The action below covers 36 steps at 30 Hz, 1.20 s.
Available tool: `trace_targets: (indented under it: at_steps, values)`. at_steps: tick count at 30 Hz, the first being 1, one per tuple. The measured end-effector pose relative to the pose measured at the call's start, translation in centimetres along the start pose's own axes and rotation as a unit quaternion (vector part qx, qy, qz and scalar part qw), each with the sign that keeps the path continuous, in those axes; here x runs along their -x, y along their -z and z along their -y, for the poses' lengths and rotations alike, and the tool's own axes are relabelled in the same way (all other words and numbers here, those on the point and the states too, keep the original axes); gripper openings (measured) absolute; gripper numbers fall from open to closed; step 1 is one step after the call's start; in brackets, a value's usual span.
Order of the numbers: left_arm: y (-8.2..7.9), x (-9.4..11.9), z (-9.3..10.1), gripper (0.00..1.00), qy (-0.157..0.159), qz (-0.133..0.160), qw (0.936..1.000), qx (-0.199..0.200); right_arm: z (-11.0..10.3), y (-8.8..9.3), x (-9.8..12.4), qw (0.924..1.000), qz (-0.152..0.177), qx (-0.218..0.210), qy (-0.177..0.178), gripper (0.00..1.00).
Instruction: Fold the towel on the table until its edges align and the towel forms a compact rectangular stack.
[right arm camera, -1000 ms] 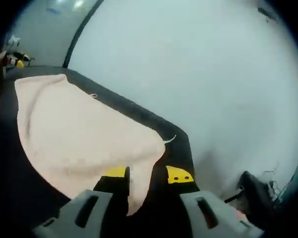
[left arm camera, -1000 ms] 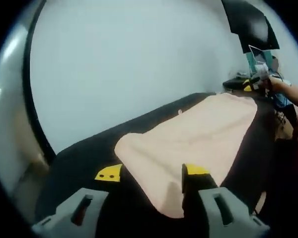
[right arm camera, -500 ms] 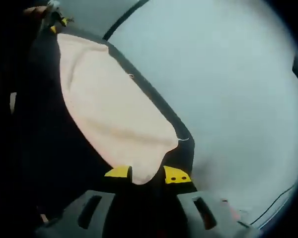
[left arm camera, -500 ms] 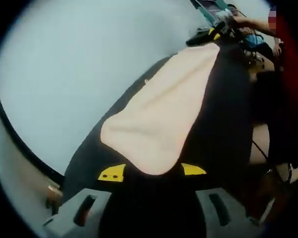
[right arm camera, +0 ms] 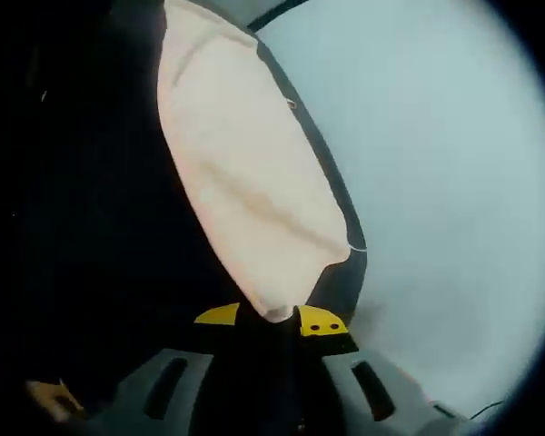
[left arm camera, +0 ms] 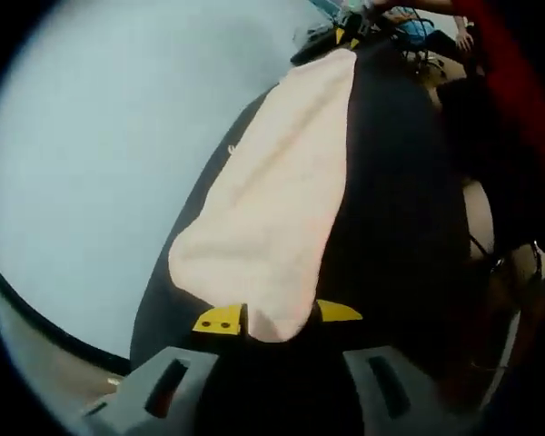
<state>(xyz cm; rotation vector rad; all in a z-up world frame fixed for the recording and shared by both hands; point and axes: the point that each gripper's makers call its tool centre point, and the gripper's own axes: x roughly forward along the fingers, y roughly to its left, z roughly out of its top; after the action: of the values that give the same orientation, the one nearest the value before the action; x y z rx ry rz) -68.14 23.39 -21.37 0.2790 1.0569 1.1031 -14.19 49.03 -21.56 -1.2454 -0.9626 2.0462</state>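
Observation:
A peach towel (left arm camera: 272, 200) lies stretched long across the black table (left arm camera: 395, 227). Its near corner sits pinched between the yellow-tipped jaws of my left gripper (left arm camera: 279, 316), which looks shut on it. At the towel's far end the other gripper (left arm camera: 341, 32) shows small, with a hand behind it. In the right gripper view the same towel (right arm camera: 245, 182) runs up and away over the table (right arm camera: 91, 227). Its near corner narrows to a point inside my right gripper (right arm camera: 271, 318), whose jaws press on it from both sides.
A pale wall (left arm camera: 109, 136) runs along the table's far side, close behind the towel (right arm camera: 436, 182). A person's red sleeve (left arm camera: 518, 73) and a chair stand beyond the table's right end. A small white tag (right arm camera: 356, 247) hangs off the towel's edge.
Both views have rolled and tilted, so the towel now looks long and narrow. The left jaws have drawn closer together around the towel's corner. The right jaws stay on their corner.

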Motion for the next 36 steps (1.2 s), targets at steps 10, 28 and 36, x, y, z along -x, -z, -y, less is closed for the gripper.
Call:
trace_targets:
  at_steps: [10,28,36]
  values:
    - [-0.4,1.9,-1.4,0.02,-0.051,0.024,0.9974,0.045,-0.3,1.0,0.1,0.9996,-0.014,0.012,-0.020,0.00]
    - [-1.5,4.9,-1.6,0.01,-0.056,-0.047,0.9964,-0.044,-0.4,1.0,4.1,0.9996,-0.011,-0.015,-0.023,0.00]
    - [-2.4,4.6,-4.2,0.01,-0.089,-0.040,0.9946,0.036,2.6,-0.4,4.7,0.9985,-0.010,-0.051,0.016,0.00]
